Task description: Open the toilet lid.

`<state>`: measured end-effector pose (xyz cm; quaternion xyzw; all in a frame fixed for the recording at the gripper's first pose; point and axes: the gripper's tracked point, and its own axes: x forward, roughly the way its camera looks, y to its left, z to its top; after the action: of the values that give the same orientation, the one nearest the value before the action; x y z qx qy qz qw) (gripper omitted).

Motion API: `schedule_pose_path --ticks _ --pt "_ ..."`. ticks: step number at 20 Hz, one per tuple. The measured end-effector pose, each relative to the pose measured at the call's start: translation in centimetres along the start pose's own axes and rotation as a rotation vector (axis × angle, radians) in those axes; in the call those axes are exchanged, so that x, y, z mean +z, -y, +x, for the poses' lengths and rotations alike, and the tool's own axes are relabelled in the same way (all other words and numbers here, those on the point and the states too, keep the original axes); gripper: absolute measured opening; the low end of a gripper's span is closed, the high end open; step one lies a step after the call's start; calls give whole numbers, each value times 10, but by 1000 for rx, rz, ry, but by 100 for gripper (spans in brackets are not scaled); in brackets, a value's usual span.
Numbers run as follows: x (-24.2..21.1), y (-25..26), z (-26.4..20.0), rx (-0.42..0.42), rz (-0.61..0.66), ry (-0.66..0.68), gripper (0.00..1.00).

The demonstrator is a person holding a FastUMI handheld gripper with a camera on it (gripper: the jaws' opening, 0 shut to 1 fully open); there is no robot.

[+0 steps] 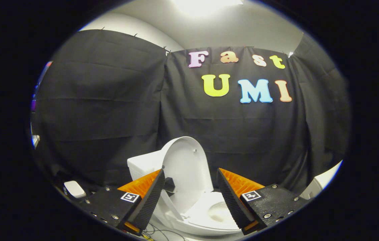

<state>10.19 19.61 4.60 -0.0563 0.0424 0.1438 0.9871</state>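
Observation:
A white toilet (202,217) stands just beyond my fingers, in front of the black cloth wall. Its lid (186,167) is raised, standing nearly upright and leaning back toward the white tank (142,164). The seat (209,210) lies flat below, with the bowl opening showing between my fingers. My gripper (190,171) is open, its fingers spread wide to either side of the lid. Nothing is held between them. The left fingertip (158,177) sits close to the lid's left edge; I cannot tell whether it touches.
A small white object (74,189) lies low at the left of the toilet. Thin cables (155,231) run on the floor under the left finger. A white curved object (323,182) shows at the right. The black cloth wall closes off the back.

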Motion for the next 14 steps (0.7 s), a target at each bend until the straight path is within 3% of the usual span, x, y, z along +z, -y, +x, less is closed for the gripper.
schedule_pose_path --ticks 2,8,14 --pt "-3 24 -17 -39 -36 6 95" --pt "0 80 -67 -166 18 40 95" --pt "-20 101 -119 -194 -56 43 95"
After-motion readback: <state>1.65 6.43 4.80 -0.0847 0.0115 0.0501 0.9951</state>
